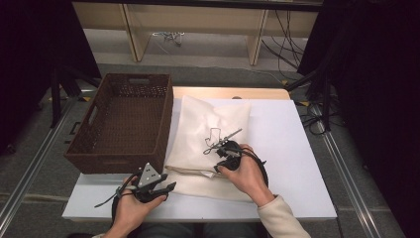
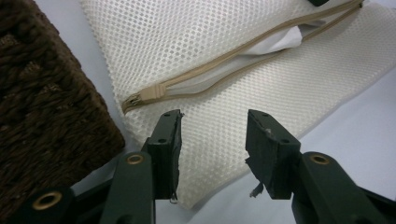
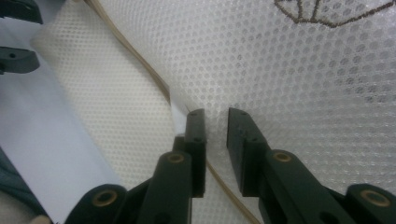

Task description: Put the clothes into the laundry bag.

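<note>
Your mesh laundry bag [image 1: 210, 144], lying mid-table toward the near edge beside the wicker basket [image 1: 121, 121], is light, limp and slippery, so pinch its zipper seam [image 2: 196, 84]; left gripper [image 2: 214, 140] gapes empty, right gripper [image 3: 216, 135] stands slightly apart over mesh.

The left gripper [image 1: 170, 187] is black, with a grey three-cornered plate [image 1: 148, 175] on top marked by dark dots, and a black cable trailing back past the wrist. The right gripper [image 1: 219, 168] is black too, with its own looping cable. Both have flat dark pads [image 2: 264, 140], small screws and brass-ringed pivots [image 2: 135, 159]. The right arm wears a cream sleeve [image 1: 281, 218].
</note>
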